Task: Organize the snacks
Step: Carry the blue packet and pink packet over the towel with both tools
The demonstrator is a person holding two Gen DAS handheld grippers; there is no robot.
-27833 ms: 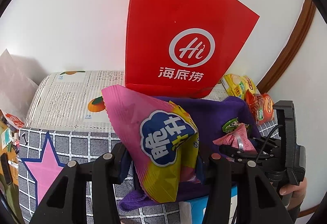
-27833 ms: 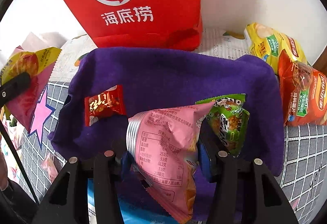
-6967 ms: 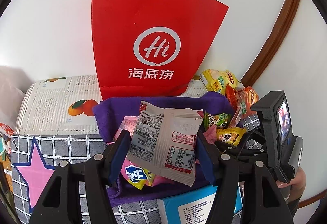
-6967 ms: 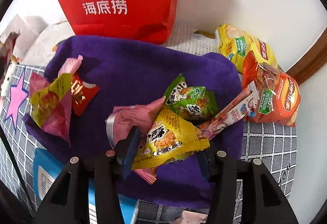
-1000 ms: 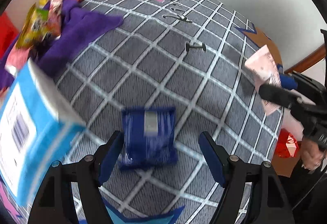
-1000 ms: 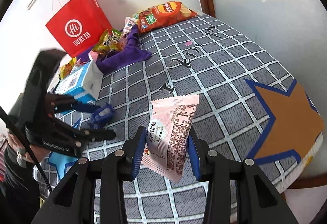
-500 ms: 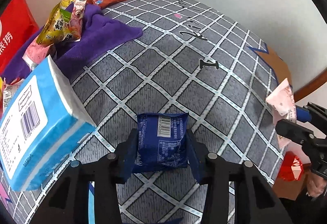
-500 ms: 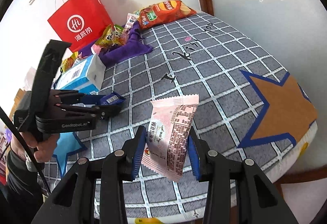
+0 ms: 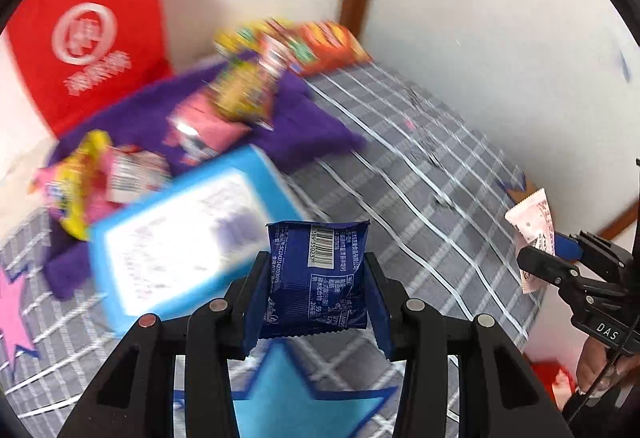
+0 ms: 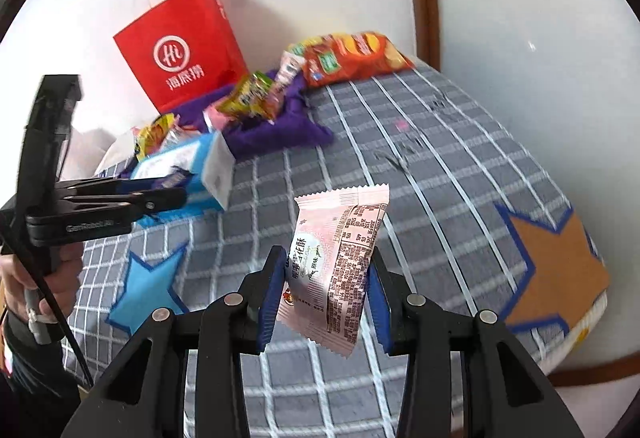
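Gripping a blue packet [image 9: 317,280] in our left gripper [image 9: 316,302] and a pink packet [image 10: 335,270] in our right gripper [image 10: 325,302], we hold both clamped above the checked cloth [image 10: 420,174], well apart from the snack pile [image 10: 256,96] on the purple towel [image 10: 276,130].

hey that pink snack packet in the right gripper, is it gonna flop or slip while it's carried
The pink packet probably stays fairly stiff: it stands upright between the right hand-held gripper pads without drooping. Its film looks glossy, so it might slip. It is likely light.
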